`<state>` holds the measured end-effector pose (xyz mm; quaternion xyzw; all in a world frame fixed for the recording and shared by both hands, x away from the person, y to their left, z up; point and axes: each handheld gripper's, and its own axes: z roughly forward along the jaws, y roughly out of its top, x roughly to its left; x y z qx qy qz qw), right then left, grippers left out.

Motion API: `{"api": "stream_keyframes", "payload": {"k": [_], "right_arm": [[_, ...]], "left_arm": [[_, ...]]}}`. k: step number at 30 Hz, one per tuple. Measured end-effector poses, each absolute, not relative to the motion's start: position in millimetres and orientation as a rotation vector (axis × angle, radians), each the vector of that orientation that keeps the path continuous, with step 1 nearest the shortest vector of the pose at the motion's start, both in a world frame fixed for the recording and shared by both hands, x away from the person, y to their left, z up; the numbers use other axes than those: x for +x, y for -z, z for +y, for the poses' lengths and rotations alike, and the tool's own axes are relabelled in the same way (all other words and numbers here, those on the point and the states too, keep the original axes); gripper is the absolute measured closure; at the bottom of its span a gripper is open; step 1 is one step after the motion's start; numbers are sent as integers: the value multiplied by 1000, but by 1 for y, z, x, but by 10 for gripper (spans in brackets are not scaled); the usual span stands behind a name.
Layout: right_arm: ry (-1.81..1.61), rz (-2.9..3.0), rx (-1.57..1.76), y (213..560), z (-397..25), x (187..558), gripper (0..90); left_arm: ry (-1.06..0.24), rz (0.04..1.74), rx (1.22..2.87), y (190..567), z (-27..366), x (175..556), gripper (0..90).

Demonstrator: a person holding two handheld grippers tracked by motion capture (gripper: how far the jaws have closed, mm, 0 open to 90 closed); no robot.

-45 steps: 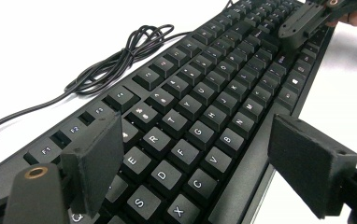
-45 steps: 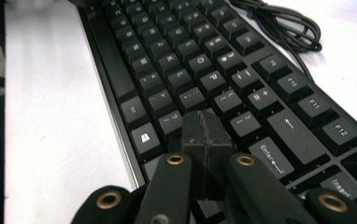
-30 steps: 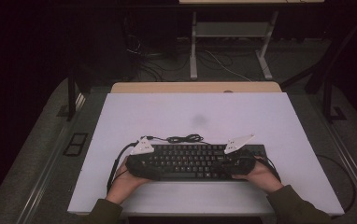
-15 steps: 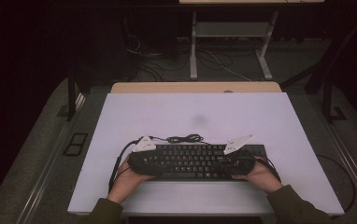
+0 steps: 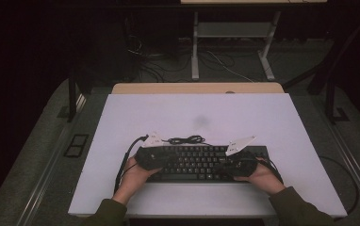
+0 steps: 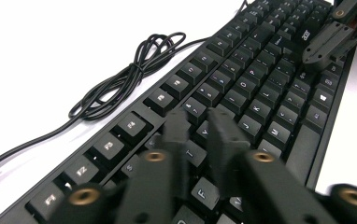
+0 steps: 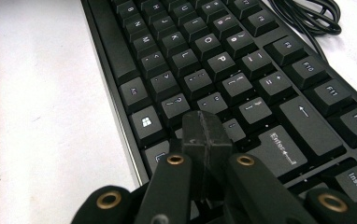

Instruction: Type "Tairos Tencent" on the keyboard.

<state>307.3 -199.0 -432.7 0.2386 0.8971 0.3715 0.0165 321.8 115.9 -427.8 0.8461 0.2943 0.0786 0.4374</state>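
A black keyboard [image 5: 199, 162] lies on the white table [image 5: 197, 113] near its front edge, with its coiled cable [image 5: 185, 140] just behind it. The left gripper [image 5: 161, 157] hovers over the keyboard's left part. In the left gripper view its jaws [image 6: 198, 122] stand a narrow gap apart with nothing between them, tips just above the letter keys [image 6: 242, 84]. The right gripper [image 5: 225, 162] is over the right part. In the right gripper view its jaws [image 7: 204, 128] are pressed together, low over the keys left of Enter [image 7: 279, 144]. The right gripper [image 6: 328, 39] also appears far off in the left gripper view.
The cable coil [image 6: 130, 74] lies on bare white table beyond the function-key row. A wooden strip [image 5: 197, 88] runs along the table's far edge. Behind it are desk legs [image 5: 195, 44] and floor cables. Each gripper's own cable trails off toward the person.
The left gripper has edged slightly right and away over the keyboard. The right gripper and the keyboard have hardly moved.
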Motion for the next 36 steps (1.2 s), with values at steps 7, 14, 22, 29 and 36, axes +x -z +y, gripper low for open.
{"api": "stream_keyframes", "payload": {"k": [7, 14, 22, 29, 36], "right_arm": [[-1155, 2788, 742, 433, -199, 307, 895], [-1153, 2787, 742, 433, -199, 307, 896], [-1153, 2786, 741, 433, -199, 307, 896], [-1153, 2787, 742, 433, -199, 307, 896], [-1151, 2785, 741, 433, -199, 307, 895]], "left_arm": [[-169, 734, 2139, 430, 111, 326, 886], [-178, 725, 2176, 433, 109, 327, 886], [-179, 726, 2181, 433, 109, 326, 886], [-183, 723, 2190, 435, 108, 326, 886], [-179, 730, 2185, 435, 108, 326, 886]]}}
